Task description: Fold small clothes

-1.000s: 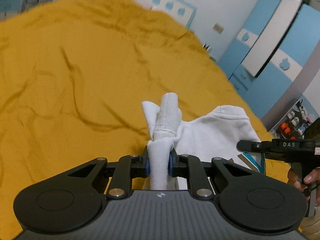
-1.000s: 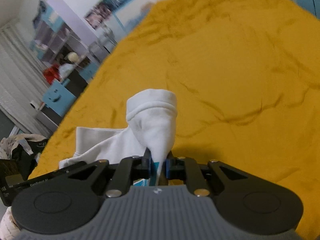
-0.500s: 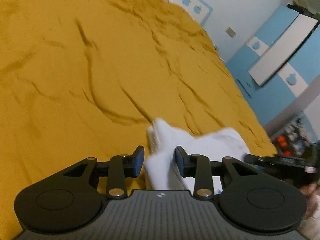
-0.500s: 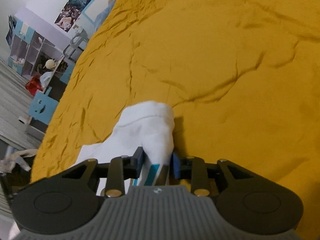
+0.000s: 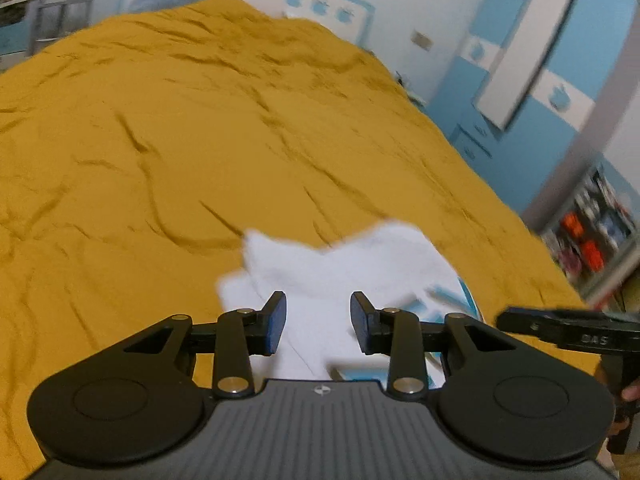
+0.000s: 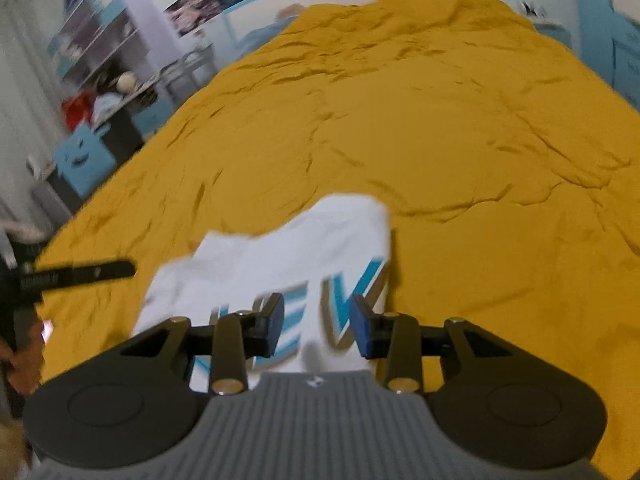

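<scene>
Left gripper: jaws moderately parted, nothing between the pads. Right gripper: likewise parted and empty. The white garment with blue lettering lies flat on the yellow bedspread, low and centre in both wrist views, directly beyond the fingertips.

Judged step: release after a fold. To do it well, lift both tools clear without snagging the cloth, then check that the edges lie aligned before taking the next grip.

Containers: none in view. Blur hides the fine fold lines.
</scene>
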